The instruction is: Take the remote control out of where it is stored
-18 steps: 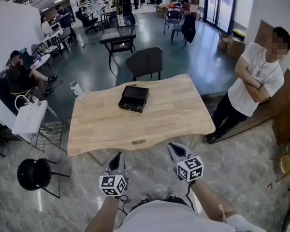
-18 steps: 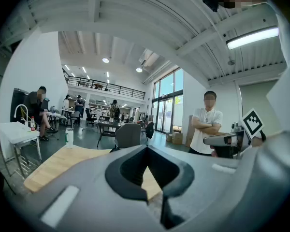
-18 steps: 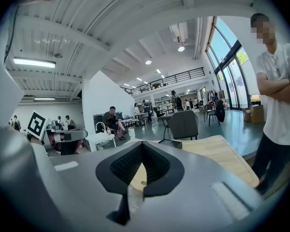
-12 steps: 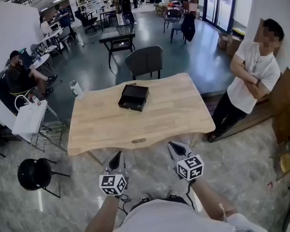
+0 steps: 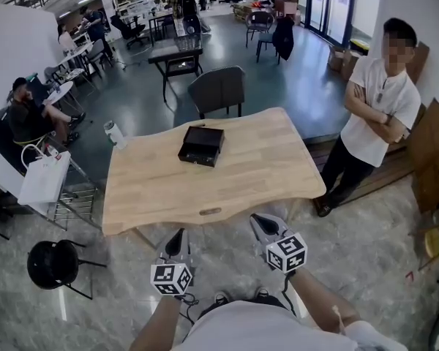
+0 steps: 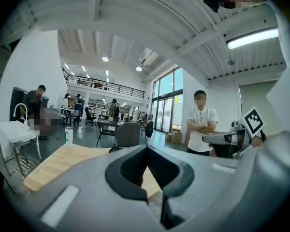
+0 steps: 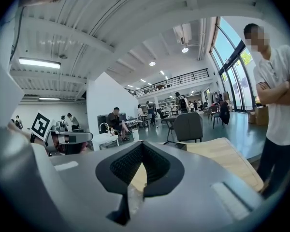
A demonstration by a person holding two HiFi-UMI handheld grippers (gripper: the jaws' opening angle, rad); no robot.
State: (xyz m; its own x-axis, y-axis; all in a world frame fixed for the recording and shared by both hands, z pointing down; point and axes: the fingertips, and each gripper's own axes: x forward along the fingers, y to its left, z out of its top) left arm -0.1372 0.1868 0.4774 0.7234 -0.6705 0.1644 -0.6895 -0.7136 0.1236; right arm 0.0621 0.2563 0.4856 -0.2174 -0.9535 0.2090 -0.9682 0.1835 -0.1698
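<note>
A flat black box [image 5: 201, 145] lies with its lid down on the far half of the wooden table [image 5: 241, 189]. No remote control shows in any view. My left gripper [image 5: 177, 241] and right gripper [image 5: 265, 225] hover side by side below the table's near edge. They are well short of the box and point toward it. Both are shut with nothing between the jaws, as the left gripper [image 6: 147, 152] and the right gripper [image 7: 141, 148] show in their own views. The right gripper view catches the black box [image 7: 176, 145] beyond the jaws.
A grey chair [image 5: 218, 90] stands behind the table. A person in a white shirt [image 5: 373, 112] stands with arms crossed at the right. A white bottle [image 5: 113, 134] is by the far left corner. A black stool [image 5: 55, 262] and a white bag [image 5: 44, 178] are at the left.
The standing person at the right has shifted slightly. Both grippers and the black box stay where they were.
</note>
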